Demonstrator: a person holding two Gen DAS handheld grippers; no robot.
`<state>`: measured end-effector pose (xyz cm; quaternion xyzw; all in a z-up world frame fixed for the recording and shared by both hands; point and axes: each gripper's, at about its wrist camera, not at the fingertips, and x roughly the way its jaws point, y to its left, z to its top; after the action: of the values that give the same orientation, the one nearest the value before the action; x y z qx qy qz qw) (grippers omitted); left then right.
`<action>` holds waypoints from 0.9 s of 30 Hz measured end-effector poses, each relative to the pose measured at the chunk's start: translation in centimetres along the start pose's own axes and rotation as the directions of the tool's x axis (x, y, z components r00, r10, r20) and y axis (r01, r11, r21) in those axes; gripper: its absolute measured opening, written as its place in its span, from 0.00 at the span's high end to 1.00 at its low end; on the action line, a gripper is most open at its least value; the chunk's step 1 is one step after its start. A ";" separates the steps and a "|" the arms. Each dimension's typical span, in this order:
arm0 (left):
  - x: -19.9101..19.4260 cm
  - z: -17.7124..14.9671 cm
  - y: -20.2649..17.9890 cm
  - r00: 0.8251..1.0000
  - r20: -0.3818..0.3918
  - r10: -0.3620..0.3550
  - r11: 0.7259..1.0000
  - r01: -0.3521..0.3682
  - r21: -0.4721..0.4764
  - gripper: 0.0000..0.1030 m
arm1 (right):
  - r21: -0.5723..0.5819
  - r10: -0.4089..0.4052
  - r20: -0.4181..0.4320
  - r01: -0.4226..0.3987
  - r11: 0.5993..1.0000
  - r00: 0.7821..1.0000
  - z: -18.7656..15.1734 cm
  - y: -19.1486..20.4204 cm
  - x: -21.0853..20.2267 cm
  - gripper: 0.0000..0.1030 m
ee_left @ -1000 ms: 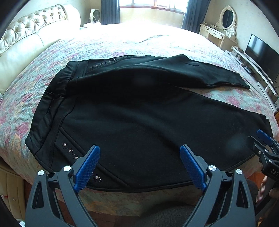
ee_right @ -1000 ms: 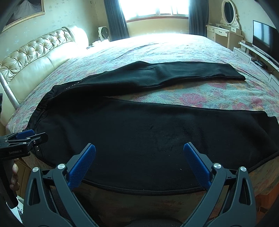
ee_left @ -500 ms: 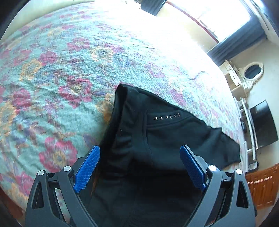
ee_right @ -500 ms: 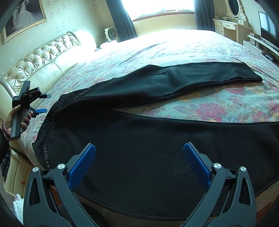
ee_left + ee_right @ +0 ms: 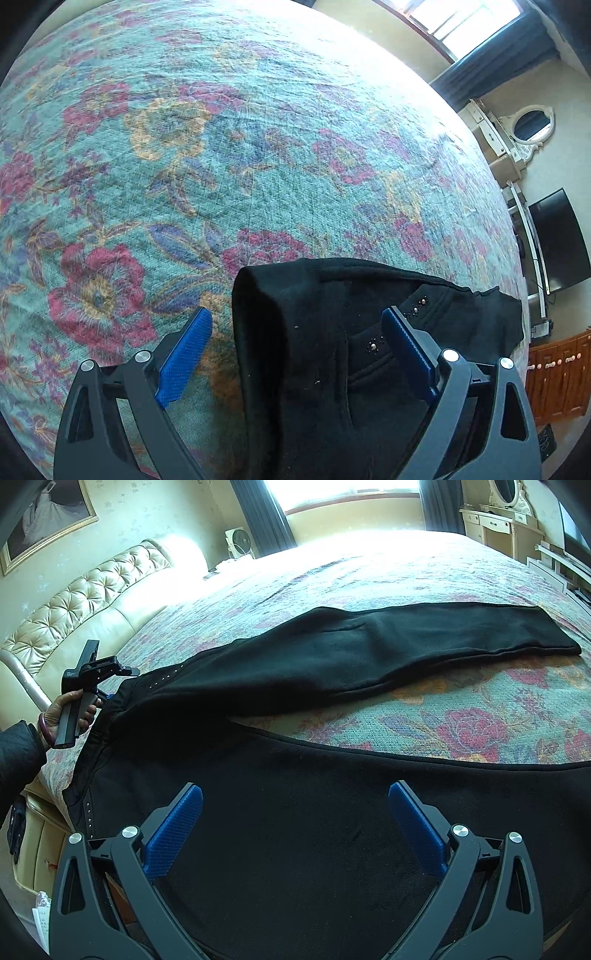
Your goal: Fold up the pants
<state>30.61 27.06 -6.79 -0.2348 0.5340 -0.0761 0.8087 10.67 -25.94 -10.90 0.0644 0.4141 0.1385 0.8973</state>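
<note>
Black pants [image 5: 332, 775] lie spread flat on the floral bedspread [image 5: 480, 720], legs apart, waistband to the left. In the left wrist view the far corner of the waistband [image 5: 314, 332], with small studs, sits between the blue pads. My left gripper [image 5: 295, 343] is open just above that corner; it also shows in the right wrist view [image 5: 107, 686], held in a hand at the waistband. My right gripper [image 5: 295, 819] is open and empty above the near leg.
A tufted cream headboard [image 5: 85, 602] runs along the left. A white dresser with mirror [image 5: 498, 520] and a TV [image 5: 557, 240] stand at the right. A wooden cabinet [image 5: 554, 373] is beside the bed. The bed's near edge is below my right gripper.
My left gripper swung from the near side of the pants to the far waistband corner and came close above it. My right gripper moved slightly forward over the near leg.
</note>
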 end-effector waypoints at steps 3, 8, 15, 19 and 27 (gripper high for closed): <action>1.5 0.9 0.0 0.996 -0.048 0.075 0.997 -0.074 0.013 0.69 | 0.011 0.038 -0.014 -0.038 0.999 0.999 0.3 -0.4 0.6 0.02; 2.2 1.1 -1.2 0.995 -0.043 0.092 0.994 -0.089 0.071 0.85 | -0.042 0.089 0.004 -0.088 0.995 0.996 2.9 -0.9 0.7 0.02; 2.7 1.1 -1.3 0.996 -0.020 0.086 0.994 -0.084 0.072 0.89 | -0.243 0.134 0.018 -0.125 0.962 0.991 15.6 -3.4 4.2 0.02; 2.5 1.1 -0.2 0.999 -0.018 0.033 0.999 -0.032 0.025 0.88 | -0.425 0.154 -0.124 -0.193 0.884 0.980 21.9 -2.7 10.6 0.02; 2.8 1.4 2.5 0.995 0.001 -0.103 0.987 0.102 -0.121 0.84 | -0.530 0.065 -0.384 -0.278 0.801 0.921 24.1 -0.4 21.0 0.02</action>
<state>32.71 28.57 -9.83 -0.3103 0.5268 -0.0855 0.7867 42.11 -19.95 -10.59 -0.1972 0.4966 0.3480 0.7704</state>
